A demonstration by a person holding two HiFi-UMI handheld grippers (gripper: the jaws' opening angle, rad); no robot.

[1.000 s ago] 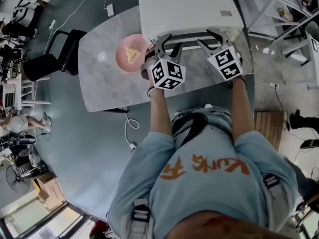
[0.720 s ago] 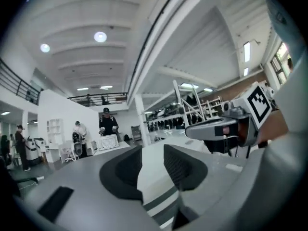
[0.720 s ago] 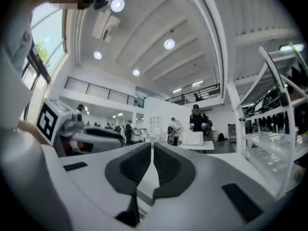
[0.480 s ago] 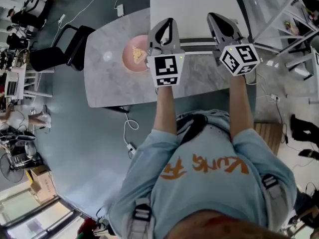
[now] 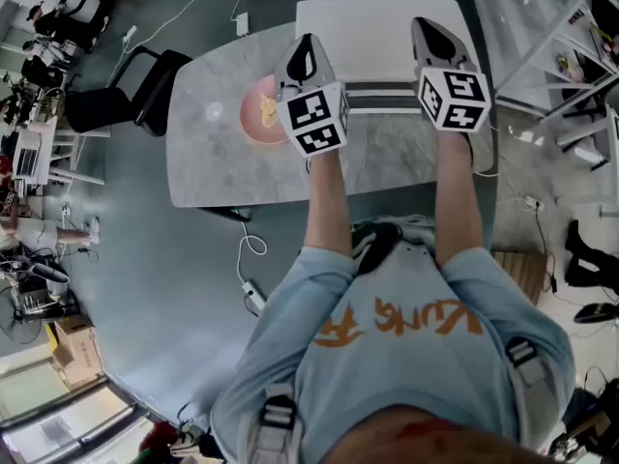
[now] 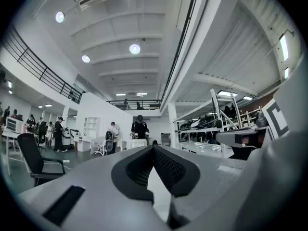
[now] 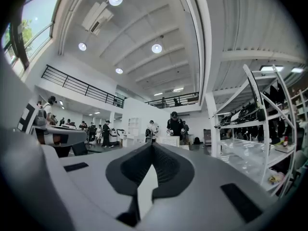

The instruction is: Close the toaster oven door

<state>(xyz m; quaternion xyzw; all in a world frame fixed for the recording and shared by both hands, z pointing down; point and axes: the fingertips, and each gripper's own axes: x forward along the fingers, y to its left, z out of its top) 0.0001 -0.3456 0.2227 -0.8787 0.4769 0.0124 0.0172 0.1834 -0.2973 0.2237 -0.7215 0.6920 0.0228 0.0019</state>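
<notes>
The left tongs point(image 5: 305, 51) and the right tongs point(image 5: 433, 35) are fully closed and empty, above the oven point(image 5: 372, 22) at the worktop's point(image 5: 222, 172) far edge.

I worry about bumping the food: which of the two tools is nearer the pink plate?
The left tool: in the head view it overlaps the pink plate at its right edge, while the right tool sits farther off, over the white toaster oven.

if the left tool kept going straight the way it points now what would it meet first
Nothing near: the left tool, shut and empty, points into the open hall. The way looks free as far as its view shows, though depth is unclear.
</notes>
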